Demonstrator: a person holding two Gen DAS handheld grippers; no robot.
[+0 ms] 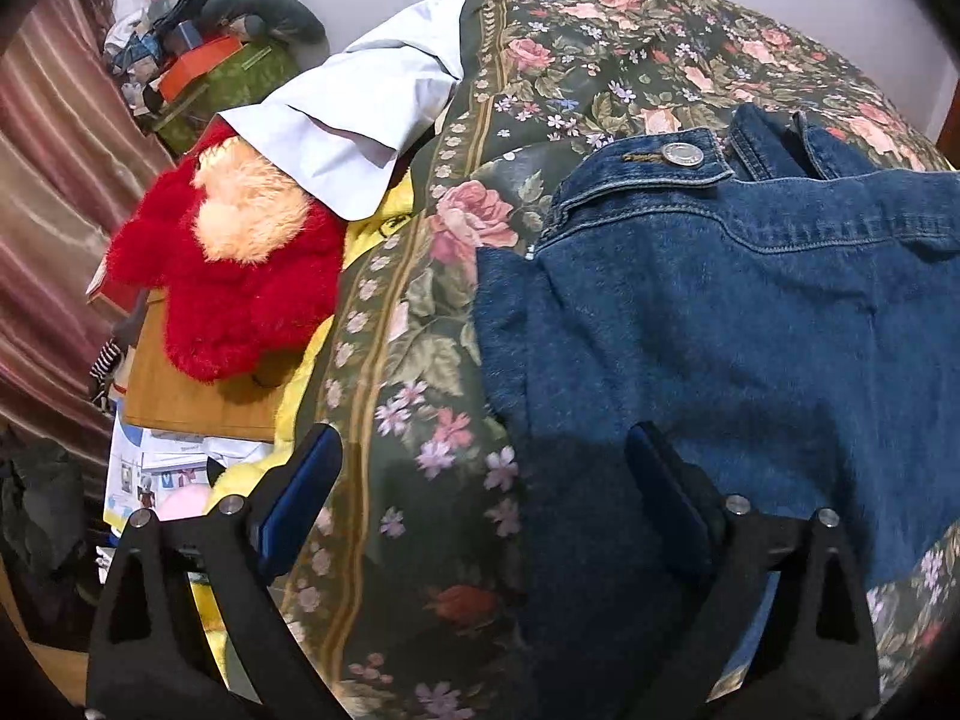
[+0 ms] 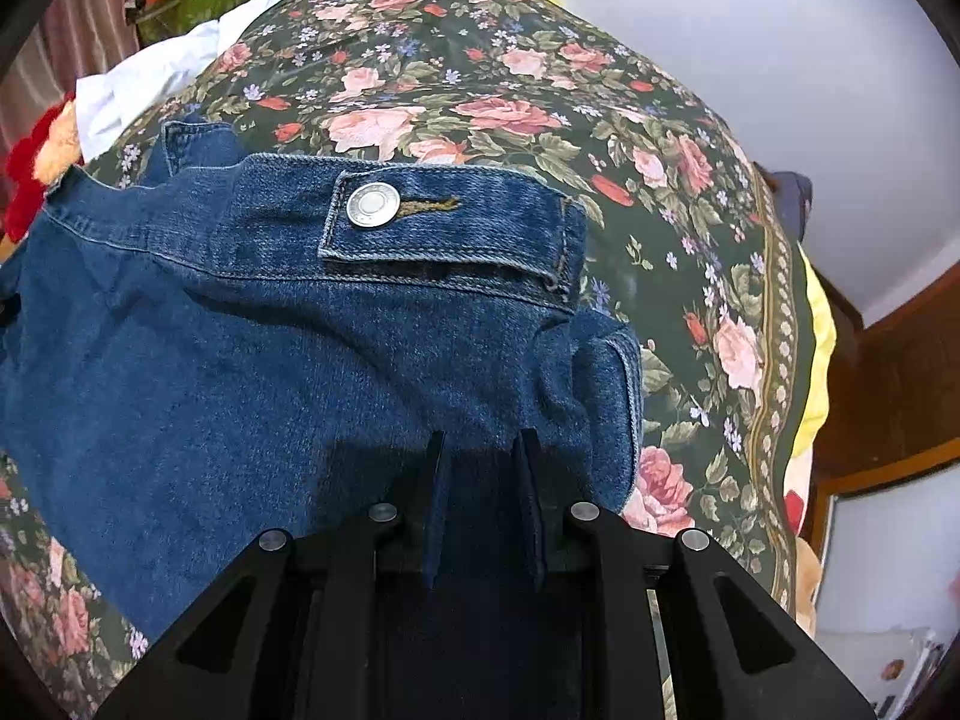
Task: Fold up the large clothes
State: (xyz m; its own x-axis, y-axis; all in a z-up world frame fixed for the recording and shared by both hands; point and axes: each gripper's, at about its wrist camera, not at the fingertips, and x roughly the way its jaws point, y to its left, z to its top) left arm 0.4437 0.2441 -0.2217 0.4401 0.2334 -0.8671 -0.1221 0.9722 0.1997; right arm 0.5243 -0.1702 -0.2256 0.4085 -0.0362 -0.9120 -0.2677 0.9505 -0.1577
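A blue denim garment (image 1: 720,312) with a metal button (image 1: 681,154) lies spread on the floral bedspread (image 1: 420,312). My left gripper (image 1: 483,438) hovers open and wide over the garment's left edge. Its right finger (image 1: 660,480) is over the denim and its left finger (image 1: 306,480) is over the bedspread's border; nothing is pinched. In the right wrist view the same garment (image 2: 240,360) shows its buttoned tab (image 2: 372,204). My right gripper (image 2: 483,441) has its jaws close together on a raised fold of denim near the garment's right edge.
A red plush toy (image 1: 240,276) and a pale blue cloth (image 1: 360,120) lie at the bed's left side, with boxes and clutter (image 1: 198,66) behind. A striped curtain (image 1: 42,192) hangs at far left. Wooden furniture (image 2: 888,396) stands beyond the bed's right edge.
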